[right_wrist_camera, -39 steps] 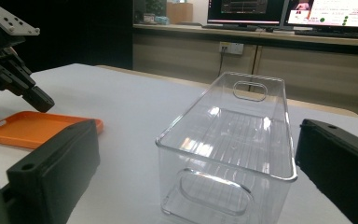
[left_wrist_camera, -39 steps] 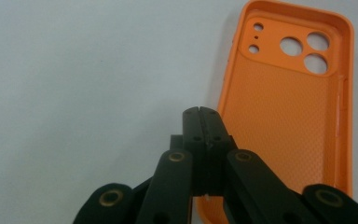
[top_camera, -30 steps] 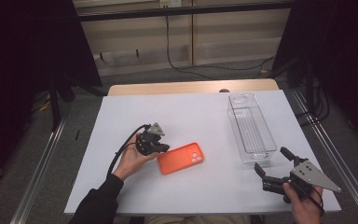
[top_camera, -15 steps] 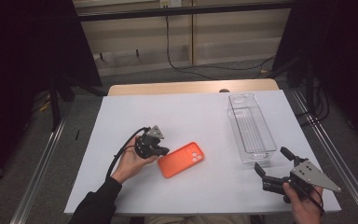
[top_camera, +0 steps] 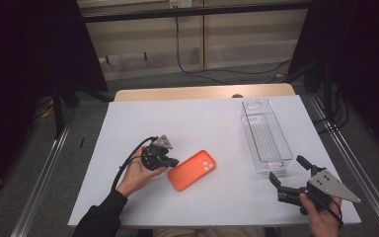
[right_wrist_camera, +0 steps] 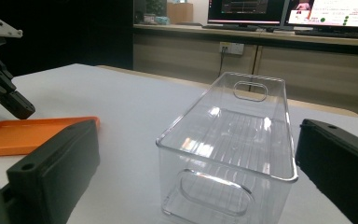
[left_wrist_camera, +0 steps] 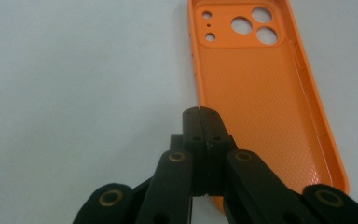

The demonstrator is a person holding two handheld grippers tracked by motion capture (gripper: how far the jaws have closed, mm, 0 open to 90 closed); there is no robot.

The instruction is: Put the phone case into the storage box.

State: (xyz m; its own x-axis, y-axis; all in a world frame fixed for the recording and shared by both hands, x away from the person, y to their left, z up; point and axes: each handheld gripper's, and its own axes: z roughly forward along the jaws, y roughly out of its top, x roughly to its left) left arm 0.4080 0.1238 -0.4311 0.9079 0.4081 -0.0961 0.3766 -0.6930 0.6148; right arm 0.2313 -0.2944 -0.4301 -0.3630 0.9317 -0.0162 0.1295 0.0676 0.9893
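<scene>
— Where's the left gripper [top_camera: 170, 162]?

— In my left hand [top_camera: 139, 174], low over the white counter [top_camera: 202, 123]. My jaws there are pressed together with nothing between them, and the tips sit right at the near long edge of the orange case [top_camera: 192, 170].

— Touching it?

— From the left gripper view the closed tips [left_wrist_camera: 200, 114] lie over the case's [left_wrist_camera: 261, 93] rim; whether they press on it I cannot tell. The case lies flat, hollow side up, camera cutouts at its far end.

— And the right gripper [top_camera: 290, 175]?

— In my right hand [top_camera: 321, 212] at the near right corner of the counter. Those jaws stand wide apart, holding nothing, and they point at the clear bin [top_camera: 265, 136].

— How close?

— Near, but apart from it. In the right gripper view the bin [right_wrist_camera: 233, 140] stands upright between my two jaws, its short end with the handle slot facing me. The case [right_wrist_camera: 23, 133] shows flat at the left there, with the left gripper [right_wrist_camera: 21, 108] just above it.
</scene>
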